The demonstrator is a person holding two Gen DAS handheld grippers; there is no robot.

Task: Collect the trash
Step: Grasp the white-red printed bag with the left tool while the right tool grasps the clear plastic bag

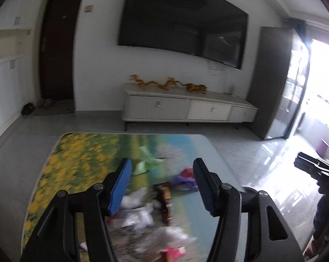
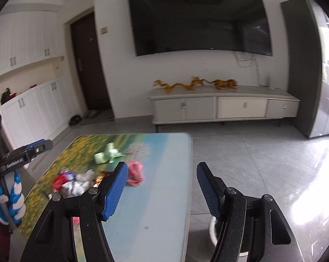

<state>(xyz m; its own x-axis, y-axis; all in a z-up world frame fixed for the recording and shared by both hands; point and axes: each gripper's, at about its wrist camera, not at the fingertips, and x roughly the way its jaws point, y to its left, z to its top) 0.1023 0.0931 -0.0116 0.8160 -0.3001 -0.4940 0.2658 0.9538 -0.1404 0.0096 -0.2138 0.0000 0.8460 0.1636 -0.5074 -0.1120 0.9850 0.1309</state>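
Both tongs gaping, nothing held: left gripper (image 1: 162, 185) over trash pile (image 1: 147, 214) on table (image 2: 164, 196) | right gripper (image 2: 162, 187) by table's right edge, white bin (image 2: 212, 229) below on floor | pink wrapper (image 2: 135, 173) nearest right, green paper (image 2: 106, 156) farther back | advice: go low, pinch one wrapper at bunched part (frames blurry, so slow down), carry w/o dragging pile.

The left gripper (image 1: 162, 183) and the right gripper (image 2: 162, 187) looked alike: black angular linkage arms with cut-out slots and round silver screws at the pivots, carrying flat fingers faced with ribbed blue pads (image 1: 120, 187). A blue-and-white striped glove (image 2: 6, 203) covered the left hand.
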